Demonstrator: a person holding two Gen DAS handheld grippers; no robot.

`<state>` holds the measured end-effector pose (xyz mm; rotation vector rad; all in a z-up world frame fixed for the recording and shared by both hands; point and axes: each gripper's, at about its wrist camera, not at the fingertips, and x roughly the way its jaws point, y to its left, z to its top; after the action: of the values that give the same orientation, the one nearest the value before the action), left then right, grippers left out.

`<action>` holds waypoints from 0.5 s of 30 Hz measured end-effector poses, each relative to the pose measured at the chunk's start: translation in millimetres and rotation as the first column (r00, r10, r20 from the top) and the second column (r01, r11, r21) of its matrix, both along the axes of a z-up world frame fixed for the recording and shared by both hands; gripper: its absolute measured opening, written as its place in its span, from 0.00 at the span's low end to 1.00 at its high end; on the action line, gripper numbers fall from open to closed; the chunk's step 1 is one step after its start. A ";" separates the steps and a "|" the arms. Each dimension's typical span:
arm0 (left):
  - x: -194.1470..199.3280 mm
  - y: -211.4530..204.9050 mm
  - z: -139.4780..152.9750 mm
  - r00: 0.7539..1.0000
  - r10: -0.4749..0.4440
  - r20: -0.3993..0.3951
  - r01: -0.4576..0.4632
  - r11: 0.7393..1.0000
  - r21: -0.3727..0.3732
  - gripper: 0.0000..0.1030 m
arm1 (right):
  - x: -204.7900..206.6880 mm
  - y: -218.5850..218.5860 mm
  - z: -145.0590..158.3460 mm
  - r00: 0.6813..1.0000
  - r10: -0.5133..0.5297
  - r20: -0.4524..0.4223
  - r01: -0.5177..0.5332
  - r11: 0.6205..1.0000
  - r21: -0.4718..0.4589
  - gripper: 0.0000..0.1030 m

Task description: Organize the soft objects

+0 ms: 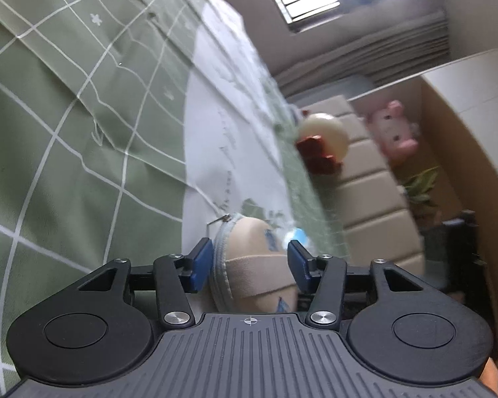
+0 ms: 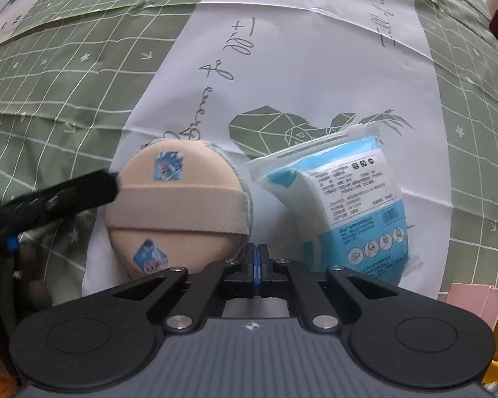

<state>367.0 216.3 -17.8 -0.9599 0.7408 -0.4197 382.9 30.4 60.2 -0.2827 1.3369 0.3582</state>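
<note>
The round puff [image 2: 177, 209] lies flat on the cloth-covered surface [image 2: 315, 76], beside the blue packet [image 2: 342, 205]. The left gripper [image 1: 250, 262] straddles it, loose, ready to pinch. The right gripper [image 2: 257, 265] is clenched, empty.

My left gripper [image 1: 250, 262]: matte black linkage arms with silver screws at the pivots, two round black discs set at either side, and a grey ribbed plate bearing a small white crosshair mark. Fingers [image 1: 201, 263]: black, faced with blue pads. My right gripper [image 2: 257, 270]: the same build, with black arms, silver screws, a grey ribbed plate with crosshair, and blue-edged pads.
</note>
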 end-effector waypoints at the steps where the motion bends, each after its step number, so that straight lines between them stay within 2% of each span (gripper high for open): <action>1: 4.2 -4.4 2.2 1.000 -0.014 -0.022 0.015 0.999 0.040 0.47 | -0.9 0.0 0.4 1.000 0.005 -0.006 -0.005 1.000 0.005 0.03; 2: 7.5 -10.2 5.1 0.999 -0.025 -0.041 0.028 0.996 0.090 0.48 | -2.0 0.4 0.3 1.000 0.006 -0.008 -0.006 1.000 -0.002 0.03; 3: 8.1 -12.5 8.1 0.998 -0.039 -0.046 0.044 0.993 0.109 0.48 | -3.3 0.9 -0.2 1.000 0.009 -0.006 -0.009 1.000 -0.014 0.03; 5: 8.0 -10.3 9.5 0.994 -0.077 -0.072 0.084 0.991 0.108 0.48 | -5.8 1.5 -0.1 1.000 0.028 -0.001 -0.028 0.999 -0.021 0.03; 6: 8.0 -7.3 8.3 0.993 -0.082 -0.090 0.090 0.992 0.083 0.46 | -6.0 1.3 0.7 0.999 0.034 0.003 -0.034 0.999 -0.015 0.03; 11: 9.7 7.6 -3.4 0.989 -0.080 -0.121 0.072 0.995 -0.076 0.51 | -4.0 -2.1 1.8 0.999 0.032 0.006 -0.032 0.999 -0.009 0.03; 14: 5.4 22.6 -14.3 0.988 -0.124 -0.093 0.096 0.961 -0.258 0.58 | -4.3 -3.5 2.8 0.999 0.038 0.007 -0.038 0.999 -0.011 0.03; 15: 4.0 25.0 -17.3 0.988 -0.137 -0.074 0.111 0.952 -0.284 0.58 | -4.4 -3.5 2.7 0.999 0.040 0.007 -0.040 0.999 -0.011 0.03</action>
<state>371.0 241.3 -35.1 -1.2080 0.8439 -0.6051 378.5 26.9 62.9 -0.3201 1.3275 0.3830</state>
